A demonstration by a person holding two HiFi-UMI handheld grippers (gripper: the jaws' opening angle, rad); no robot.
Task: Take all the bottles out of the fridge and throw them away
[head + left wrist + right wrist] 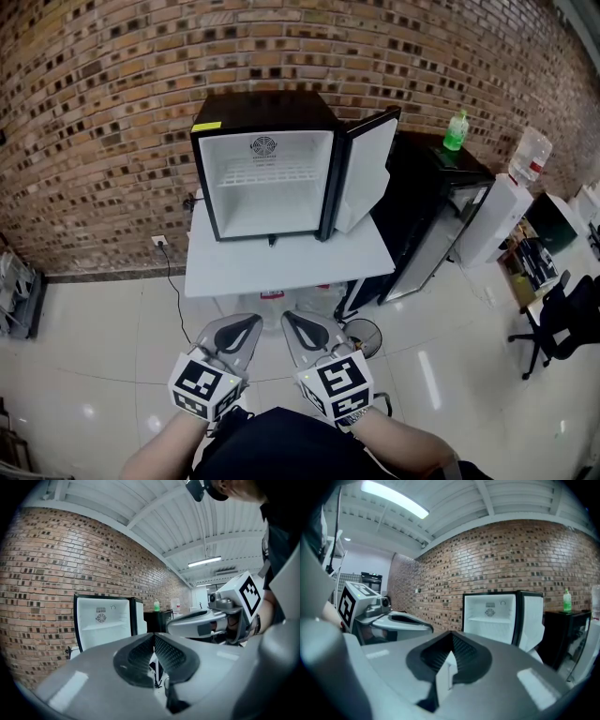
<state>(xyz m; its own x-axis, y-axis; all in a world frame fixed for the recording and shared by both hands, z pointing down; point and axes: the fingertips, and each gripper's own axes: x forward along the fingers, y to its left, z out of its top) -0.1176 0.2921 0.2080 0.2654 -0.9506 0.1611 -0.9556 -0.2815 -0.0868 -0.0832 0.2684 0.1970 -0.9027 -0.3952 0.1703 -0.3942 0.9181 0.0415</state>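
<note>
The small black fridge (267, 173) stands on a white table (281, 267) with its door (370, 169) swung open to the right. Its white inside shows one wire shelf and no bottle. A green bottle (456, 131) stands on the black cabinet (431, 206) to the right of the fridge. Both grippers hang close to the person's body, well short of the table. My left gripper (246, 322) is shut with nothing in it, and so is my right gripper (295, 320). The fridge (103, 620) also shows beyond the closed left gripper (153, 634), and the fridge (497, 616) beyond the closed right gripper (451, 633).
A brick wall runs behind the fridge. A water dispenser with a jug (530, 155) stands right of the cabinet, and an office chair (562, 319) further right. A small fan (361, 333) sits on the tiled floor under the table's front edge. A cable hangs from the wall socket (159, 241).
</note>
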